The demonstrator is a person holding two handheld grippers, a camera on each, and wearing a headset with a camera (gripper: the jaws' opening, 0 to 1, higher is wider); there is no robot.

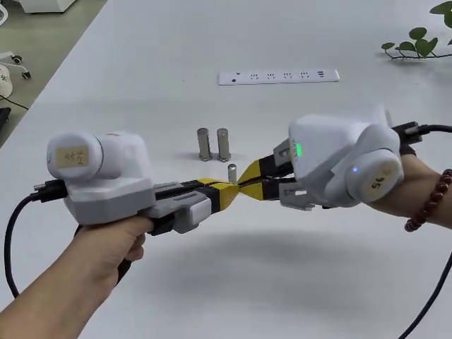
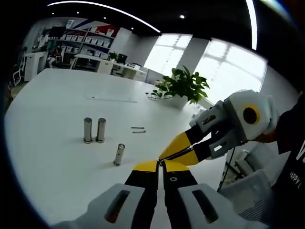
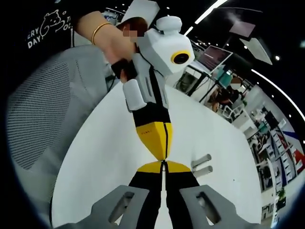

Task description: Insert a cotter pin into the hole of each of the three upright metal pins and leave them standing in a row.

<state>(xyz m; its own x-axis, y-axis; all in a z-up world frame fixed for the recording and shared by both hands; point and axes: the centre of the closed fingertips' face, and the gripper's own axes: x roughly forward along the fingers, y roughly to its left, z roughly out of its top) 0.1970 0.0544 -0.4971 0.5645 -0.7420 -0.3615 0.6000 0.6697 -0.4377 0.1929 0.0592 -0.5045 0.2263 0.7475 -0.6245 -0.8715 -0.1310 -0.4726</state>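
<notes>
Three short metal pins stand on the white table [image 1: 296, 268]: two side by side [image 1: 214, 144] and a third [image 1: 232, 171] a little nearer. The left gripper view shows the pair [image 2: 94, 130] and the single pin [image 2: 118, 154]. Just in front of that third pin, above the table, my left gripper [image 1: 232, 191] and right gripper [image 1: 245, 184] meet tip to tip, both shut. A thin silvery cotter pin [image 2: 177, 154] lies between the right jaws. Whether the left gripper [image 2: 161, 165] also pinches it is unclear. Two loose cotter pins [image 2: 138, 129] lie beyond the metal pins.
A white power strip [image 1: 279, 75] lies at the back of the table. A potted plant [image 1: 420, 42] sits at the far right corner. Cables trail from both grippers. The table edge runs along the left.
</notes>
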